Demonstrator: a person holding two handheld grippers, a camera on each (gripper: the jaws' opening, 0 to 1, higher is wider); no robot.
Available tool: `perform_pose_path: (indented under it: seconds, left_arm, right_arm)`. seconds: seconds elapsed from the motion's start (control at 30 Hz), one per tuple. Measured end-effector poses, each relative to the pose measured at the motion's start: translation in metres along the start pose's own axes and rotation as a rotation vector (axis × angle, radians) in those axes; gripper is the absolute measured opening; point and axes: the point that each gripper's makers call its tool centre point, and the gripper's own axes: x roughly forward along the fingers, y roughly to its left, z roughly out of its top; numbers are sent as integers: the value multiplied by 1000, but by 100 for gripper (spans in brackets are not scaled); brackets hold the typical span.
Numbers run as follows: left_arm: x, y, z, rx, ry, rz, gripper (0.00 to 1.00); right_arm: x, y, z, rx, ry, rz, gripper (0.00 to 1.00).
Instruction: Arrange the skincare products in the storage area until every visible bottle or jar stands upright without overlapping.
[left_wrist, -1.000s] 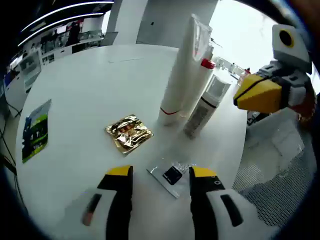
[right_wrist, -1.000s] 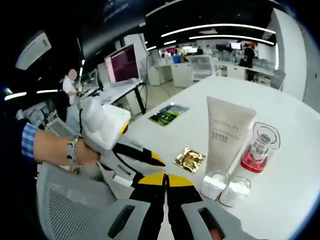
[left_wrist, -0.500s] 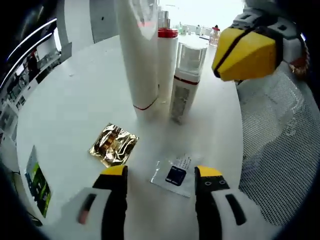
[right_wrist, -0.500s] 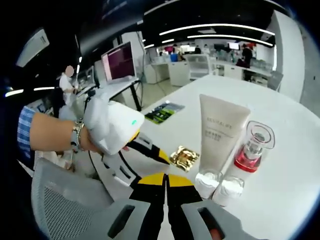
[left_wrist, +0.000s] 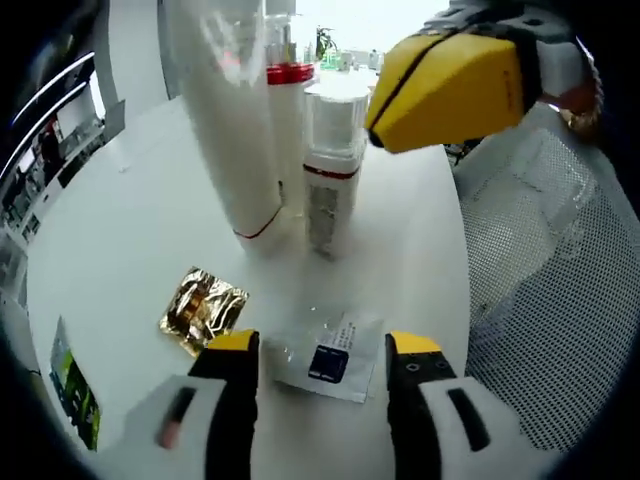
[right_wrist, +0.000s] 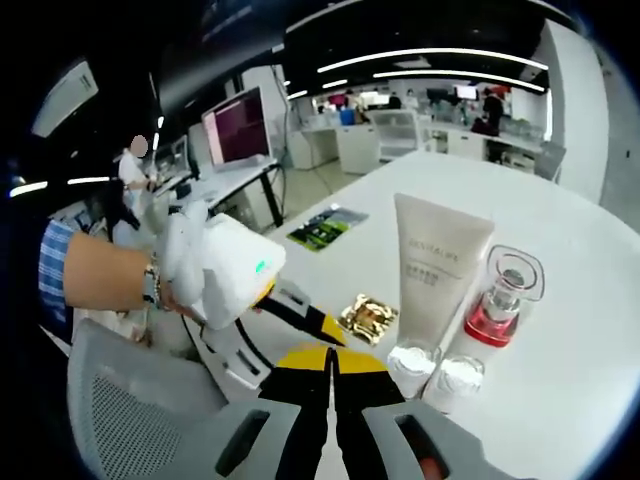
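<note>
We have brought the spread left gripper (left_wrist: 312, 365) down over the sachet (left_wrist: 322, 358); right gripper (right_wrist: 332, 375) pressed together; bottles (left_wrist: 330, 160) apparently upright.

Both views are bright and evenly lit, the white table (left_wrist: 130, 210) close to washing out, with a blown-out patch of daylight beyond its far edge in the left gripper view and long ceiling light strips (right_wrist: 440, 60) glowing in the right gripper view. Shadows on the table are faint and soft. Fisheye distortion bends everything towards the edges, and the gold foil sachet (left_wrist: 202, 308) throws small glints.
</note>
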Motion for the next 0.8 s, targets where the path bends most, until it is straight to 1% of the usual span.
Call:
perform_pose_path:
  seconds: [0.03,0.1,0.17,0.2,0.23,0.3,0.37,0.4,0.53,0.57,0.8]
  left_arm:
    - [2,-1,0,11,9,-2,49]
    - [6,0,-6,42,48,7,48]
    - [9,0,-11,46,74,10,49]
    - [9,0,-8,35,48,-2,50]
    - [9,0,-8,39,47,4,50]
    - [6,0,-6,72,36,1,50]
    - [6,0,-5,82,34,0,50]
    - [6,0,-6,83,39,-3,50]
    - [3,3,-8,76,42,0,39]
    - [3,4,-8,75,42,0,38]
    - [2,4,-10,88,38,-9,37]
  right_arm:
    - [0,1,0,-2,1,3,0]
    - [0,1,0,-6,3,4,0]
    - [0,1,-1,-7,4,5,0]
    - [0,1,-1,-6,5,5,0]
    - [-1,1,-1,-5,5,5,0]
    - [-1,1,-1,0,3,6,0]
    - [-1,2,-1,0,3,9,0]
    - [0,2,-1,-2,5,10,0]
    - [1,4,-3,-5,14,14,0]
    - [1,3,-3,-5,14,13,0]
    - [1,3,-4,-4,17,12,0]
